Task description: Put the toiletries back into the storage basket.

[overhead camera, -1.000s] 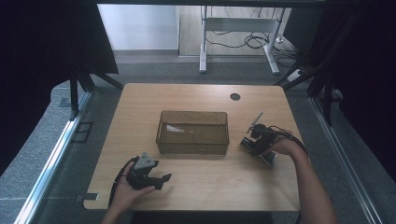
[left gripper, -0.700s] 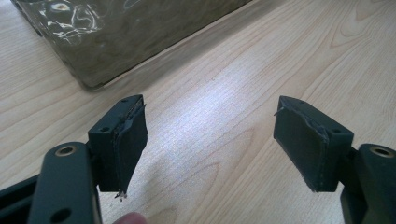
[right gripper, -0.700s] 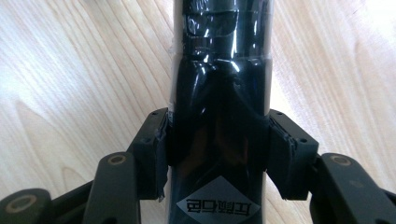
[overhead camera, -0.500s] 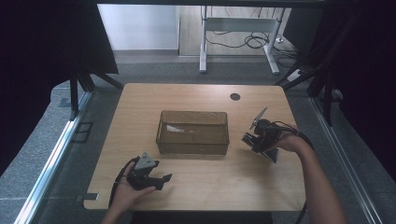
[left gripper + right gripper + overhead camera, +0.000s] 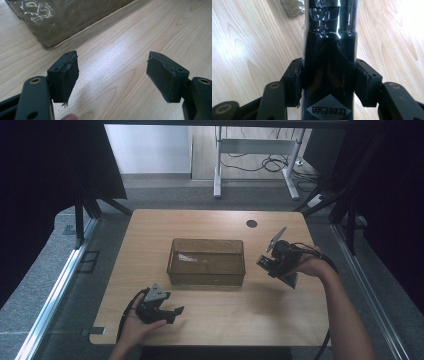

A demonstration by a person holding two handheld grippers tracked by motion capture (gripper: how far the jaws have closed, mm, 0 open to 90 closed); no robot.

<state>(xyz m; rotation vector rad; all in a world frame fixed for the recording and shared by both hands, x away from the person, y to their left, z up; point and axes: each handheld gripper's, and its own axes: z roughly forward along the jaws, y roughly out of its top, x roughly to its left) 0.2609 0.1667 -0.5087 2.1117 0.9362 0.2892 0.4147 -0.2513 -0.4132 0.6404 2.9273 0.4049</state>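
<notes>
While my right gripper (image 5: pixel 328 82) clamps a glossy black plastic-wrapped bottle (image 5: pixel 329 50) at three o'clock of the translucent brown plastic bin (image 5: pixel 207 261), pickup looks done; placing remains. My left gripper (image 5: pixel 112 75) rests with jaws apart at seven o'clock.

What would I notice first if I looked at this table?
Probably the see-through brown box in the middle of the wooden table. To its right, the right gripper squeezes a shiny black bottle with a diamond-shaped label, lifted above the wood. Near the front edge, the left gripper rests with its jaws wide open and nothing between them.
</notes>
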